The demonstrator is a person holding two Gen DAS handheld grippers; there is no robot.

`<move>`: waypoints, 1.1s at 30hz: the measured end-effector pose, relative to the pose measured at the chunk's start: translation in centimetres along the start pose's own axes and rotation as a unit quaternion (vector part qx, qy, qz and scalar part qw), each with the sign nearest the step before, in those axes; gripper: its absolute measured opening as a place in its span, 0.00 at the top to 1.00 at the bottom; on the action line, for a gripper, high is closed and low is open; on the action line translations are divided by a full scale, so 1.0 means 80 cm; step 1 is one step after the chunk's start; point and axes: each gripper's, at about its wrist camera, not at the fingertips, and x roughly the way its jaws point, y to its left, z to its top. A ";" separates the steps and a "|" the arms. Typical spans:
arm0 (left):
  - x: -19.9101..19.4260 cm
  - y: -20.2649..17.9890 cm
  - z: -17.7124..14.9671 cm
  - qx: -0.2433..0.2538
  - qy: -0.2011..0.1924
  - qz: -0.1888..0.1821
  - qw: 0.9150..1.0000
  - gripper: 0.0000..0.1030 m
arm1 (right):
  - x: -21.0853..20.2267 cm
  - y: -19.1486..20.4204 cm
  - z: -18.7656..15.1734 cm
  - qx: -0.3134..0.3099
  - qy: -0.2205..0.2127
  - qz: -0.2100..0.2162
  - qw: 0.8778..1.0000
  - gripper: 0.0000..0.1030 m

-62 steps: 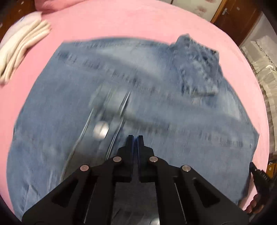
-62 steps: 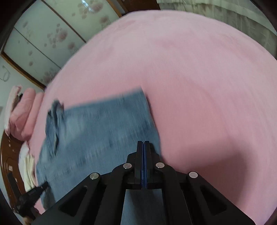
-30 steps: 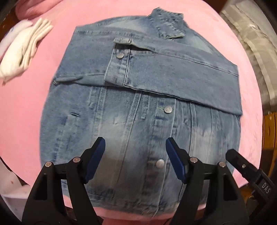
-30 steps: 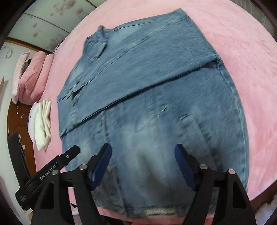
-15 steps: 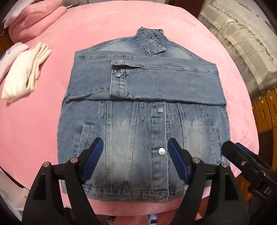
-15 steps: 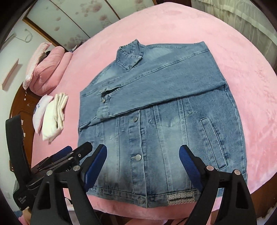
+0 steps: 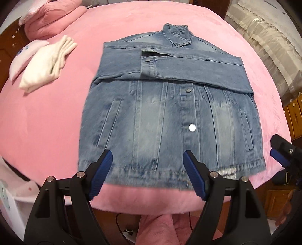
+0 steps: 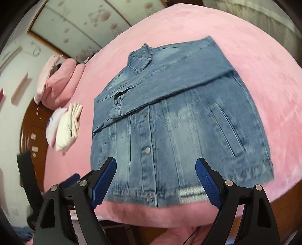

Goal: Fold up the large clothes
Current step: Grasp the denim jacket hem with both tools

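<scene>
So far you have the denim jacket [image 7: 169, 113] laid face up and buttoned on the pink bed [image 7: 47, 113], collar [image 7: 177, 35] at the far end and hem [image 7: 160, 173] along the near edge, right in front of you. Both sleeves [image 7: 188, 66] are already folded in across the chest, one lying over the other, with a buttoned cuff [image 7: 148, 62] showing near the jacket's left side in the left view. That part of the fold looks done and fairly tidy.

What remains, by my reading, is the lengthwise fold: bringing the hem up toward the collar, perhaps in two steps, to make a compact bundle like the folded white clothes [image 7: 45, 64] lying beside the pillows [image 7: 52, 17] at the far left.

Your left tongs [image 7: 148, 172] stand wide and hold nothing, hovering above the hem near the middle. Your right tongs [image 8: 155, 181] are likewise wide and empty, their jaws having just opened further, with no cloth between them, above the hem. Neither pair touches the jacket, so the next grip on the hem corners has not begun.
</scene>
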 end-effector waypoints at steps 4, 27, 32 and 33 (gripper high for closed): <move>-0.006 0.030 -0.029 -0.038 0.008 -0.015 0.999 0.28 | -0.023 -0.045 -0.016 0.040 -0.003 0.004 0.999 0.16; 0.124 0.220 -0.132 -0.373 0.003 -0.021 0.928 0.28 | 0.040 -0.311 -0.089 0.334 -0.034 -0.040 0.941 0.42; 0.149 0.226 -0.124 -0.390 -0.003 -0.034 0.920 0.28 | 0.053 -0.319 -0.086 0.353 -0.046 -0.051 0.933 0.49; 0.153 0.222 -0.119 -0.385 0.001 -0.024 0.923 0.28 | 0.052 -0.318 -0.086 0.354 -0.051 -0.053 0.932 0.52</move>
